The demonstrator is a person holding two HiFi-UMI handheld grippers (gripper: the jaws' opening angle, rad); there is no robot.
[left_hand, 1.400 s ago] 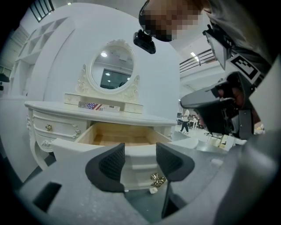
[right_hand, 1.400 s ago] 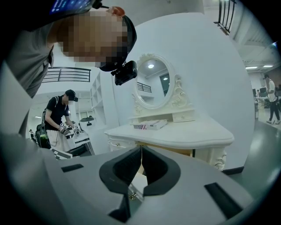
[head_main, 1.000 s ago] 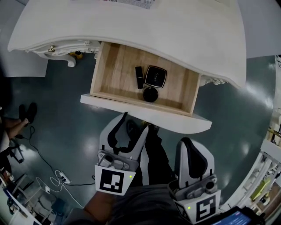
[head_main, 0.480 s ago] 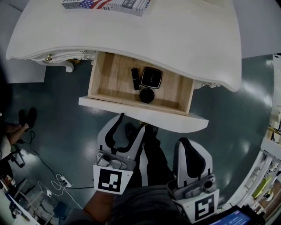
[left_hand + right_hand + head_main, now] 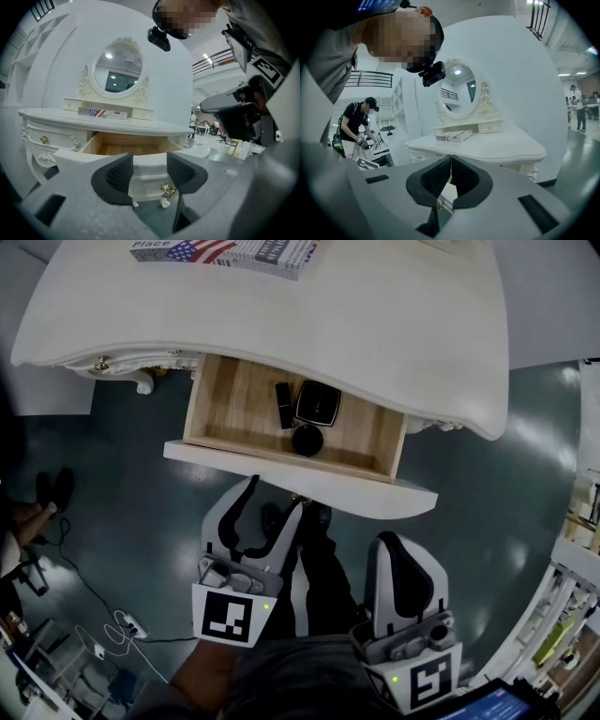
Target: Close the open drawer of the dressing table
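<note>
Drawer: the drawer [image 5: 309,482] stands pulled out from under the top of the white table [image 5: 375,324]. Its white front faces the person and its wooden inside is open to view.
Drawer contents: a black tube [image 5: 283,405] lies just beside a square black case [image 5: 318,402]. A round black pot [image 5: 307,440] sits near both, closer to the front.
Knob: a brass knob [image 5: 168,191] shows low on the drawer front, seen through the gap of the left claw [image 5: 150,174].
Left claw: spread wide with nothing between its jaws. It points at the drawer front and is apart from it.
Right claw: the right claw [image 5: 451,161] has its jaws pressed together on nothing. It is farther from the drawer than the left one.
Table: the top has a curved edge. A flag-printed box [image 5: 225,251] lies toward the back of the top, below an oval mirror [image 5: 118,70].
Floor: the dark glossy floor [image 5: 141,484] has cables [image 5: 103,610] lying at the left.
</note>
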